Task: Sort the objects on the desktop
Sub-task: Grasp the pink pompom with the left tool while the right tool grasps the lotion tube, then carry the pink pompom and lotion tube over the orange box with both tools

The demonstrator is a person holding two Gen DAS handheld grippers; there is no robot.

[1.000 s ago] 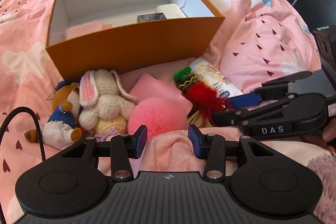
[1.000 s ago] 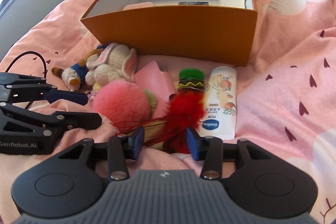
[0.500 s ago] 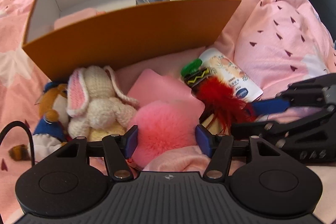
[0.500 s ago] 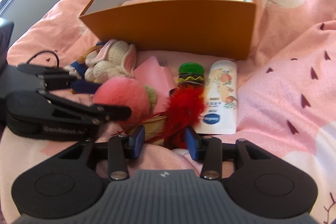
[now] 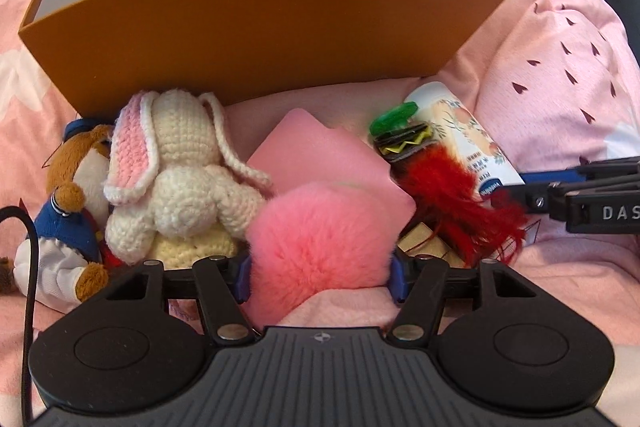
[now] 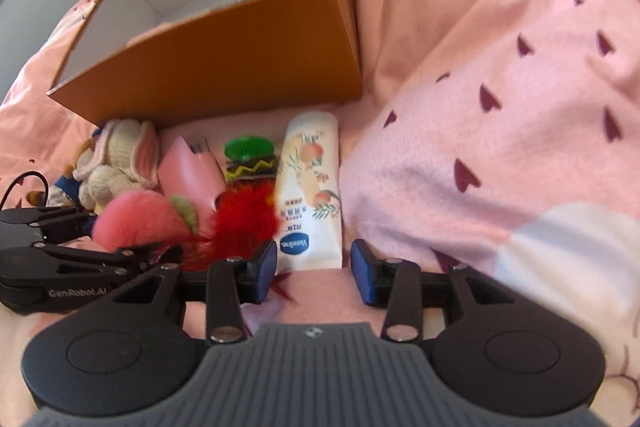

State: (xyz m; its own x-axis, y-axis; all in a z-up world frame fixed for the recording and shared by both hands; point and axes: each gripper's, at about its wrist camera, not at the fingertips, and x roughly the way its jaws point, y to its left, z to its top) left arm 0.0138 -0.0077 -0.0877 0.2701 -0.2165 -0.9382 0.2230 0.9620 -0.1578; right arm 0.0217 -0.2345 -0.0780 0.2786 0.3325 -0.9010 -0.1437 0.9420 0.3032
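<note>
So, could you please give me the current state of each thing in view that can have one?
Orange box: open-topped, upright, a few items inside.
Pink pompom: on the bedding, between the left tool's fingers.
Left tool: open, straddling the pompom.
Right tool: closing, nothing gripped, lotion tube's end just ahead.
Lotion tube: lying flat.
Crochet bunny: slumped against the box.

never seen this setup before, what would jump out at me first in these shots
The fluffy pink pompom grabs the eye first, sitting between the fingers of the left claw at the front of the pile. Behind it the big orange box stands open on the pink bedding. To the right, the right claw is closing in front of the white lotion tube, beside a red feathery toy.
</note>
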